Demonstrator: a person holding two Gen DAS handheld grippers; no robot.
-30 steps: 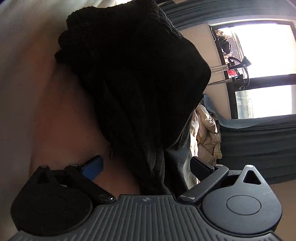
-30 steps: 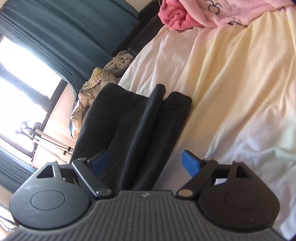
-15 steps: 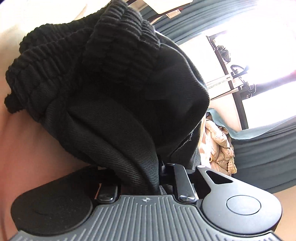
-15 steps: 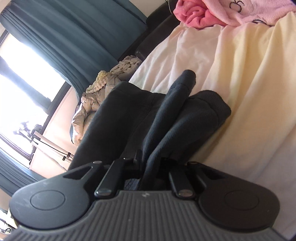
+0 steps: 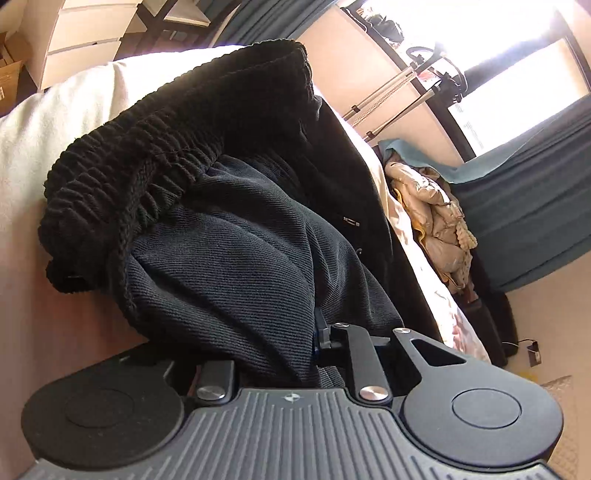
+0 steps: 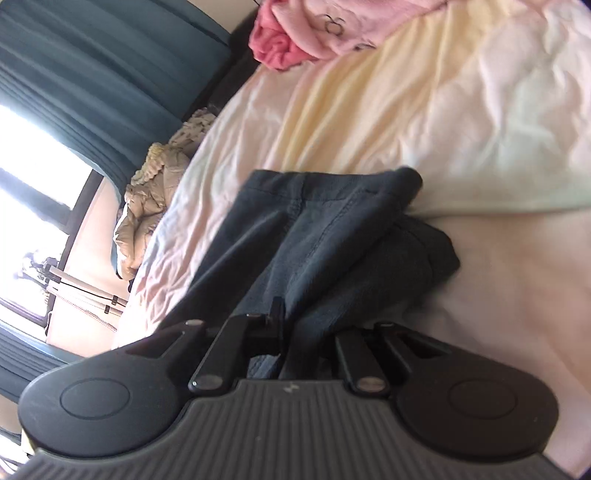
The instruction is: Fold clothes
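A pair of dark trousers (image 5: 229, 236) with a ribbed elastic waistband (image 5: 155, 147) lies on a cream bedsheet (image 6: 424, 103). My left gripper (image 5: 280, 350) is shut on the trousers near the waistband end, and cloth bunches over its fingers. In the right wrist view the trousers' leg end (image 6: 332, 236) lies folded in layers on the sheet. My right gripper (image 6: 303, 339) is shut on that leg end and holds it a little above the bed.
A pink garment (image 6: 317, 29) lies at the far end of the bed. A beige quilted jacket (image 5: 432, 210) is heaped beside the bed by teal curtains (image 6: 92, 74). A bright window and a metal rack (image 5: 406, 88) stand beyond. White boxes (image 5: 85, 33) stand at upper left.
Both grippers were open a second ago and have shut on the trousers. Both have since lifted and pulled the cloth, which has shifted on the bed.
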